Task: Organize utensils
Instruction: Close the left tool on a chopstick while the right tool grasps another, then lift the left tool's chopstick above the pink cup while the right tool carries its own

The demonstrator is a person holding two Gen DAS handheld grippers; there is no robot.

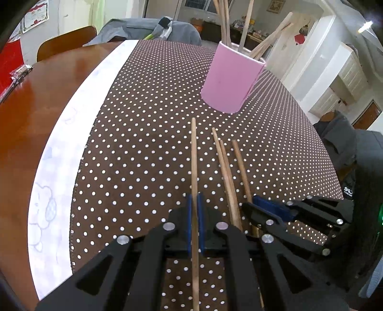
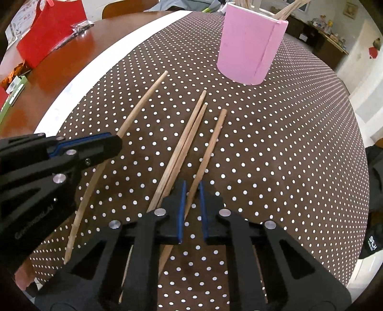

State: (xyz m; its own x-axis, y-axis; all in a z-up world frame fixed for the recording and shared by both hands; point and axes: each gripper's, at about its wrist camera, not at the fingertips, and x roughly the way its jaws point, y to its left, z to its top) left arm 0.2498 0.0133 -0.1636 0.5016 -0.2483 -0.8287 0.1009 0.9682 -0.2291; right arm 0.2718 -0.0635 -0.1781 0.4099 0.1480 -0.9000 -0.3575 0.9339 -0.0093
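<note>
Your left hand-held gripper (image 1: 195, 208) is clamped down on one wooden chopstick (image 1: 194, 153), the blue pads (image 1: 189, 215) pinching it from both sides, with the stick running straight out ahead toward the pink cup (image 1: 231, 81). From the right wrist view that same stick (image 2: 141, 100) reads as the leftmost one, lying apart from the rest, and the left hand-held gripper (image 2: 112, 143) sits closed around its middle. Your right hand-held gripper (image 2: 192, 210) has its jaws a little apart and straddles the rightmost chopstick (image 2: 213, 141); the pads aren't pressing on it that I can see, so call it open around the stick, not gripping. Between those two lies a pair of chopsticks (image 2: 189, 134), touching each other side by side on the polka-dot cloth (image 2: 287, 143). The pink cup (image 2: 251, 45) stands upright further back on the cloth, already holding a bunch of chopsticks (image 1: 225, 21) that lean out of its top. The cloth covers part of the brown tabletop (image 2: 59, 62), and off to the left on it there's a red box (image 2: 47, 26).
</note>
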